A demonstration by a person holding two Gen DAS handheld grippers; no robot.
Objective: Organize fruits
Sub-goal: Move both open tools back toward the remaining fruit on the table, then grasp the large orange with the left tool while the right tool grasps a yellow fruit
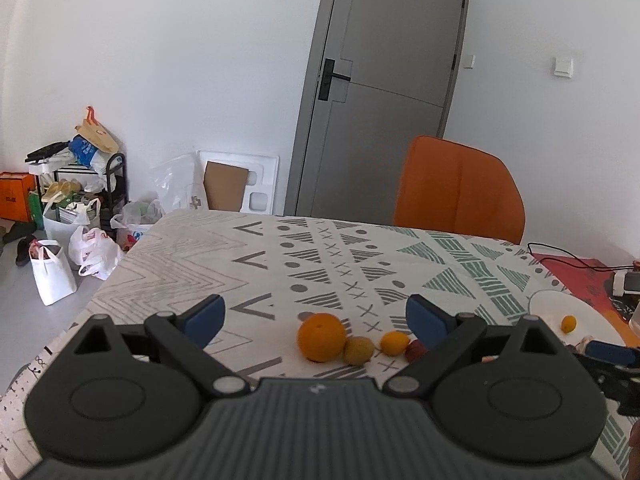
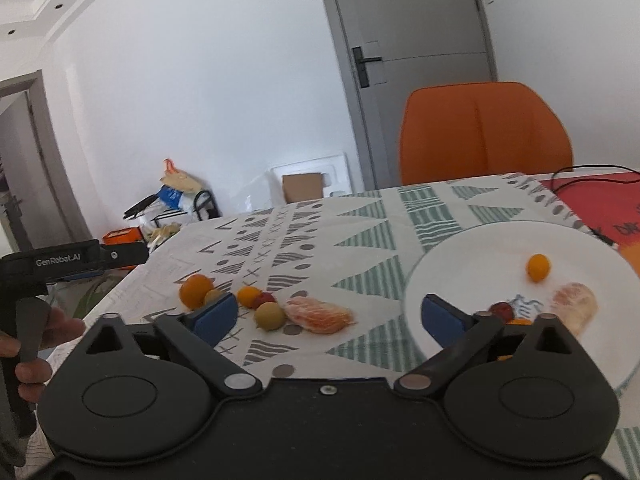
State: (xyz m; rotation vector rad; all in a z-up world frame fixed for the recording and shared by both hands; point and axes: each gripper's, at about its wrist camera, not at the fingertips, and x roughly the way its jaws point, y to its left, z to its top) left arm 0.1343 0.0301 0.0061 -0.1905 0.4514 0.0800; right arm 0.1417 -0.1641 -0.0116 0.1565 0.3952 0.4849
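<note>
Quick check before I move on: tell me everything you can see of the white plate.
The round white plate looks like glossy ceramic and lies flat on the patterned tablecloth, at the table's right side. It holds a small orange fruit, a peeled citrus segment and a small red fruit; a faint blue-grey mark shows near its middle. The right gripper's open blue fingers overlap its near rim; contact is unclear.

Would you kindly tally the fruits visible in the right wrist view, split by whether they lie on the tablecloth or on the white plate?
On the tablecloth: 6, from the large orange to the peeled segment
On the white plate: at least 3, including the small orange fruit
Total: at least 9
</note>
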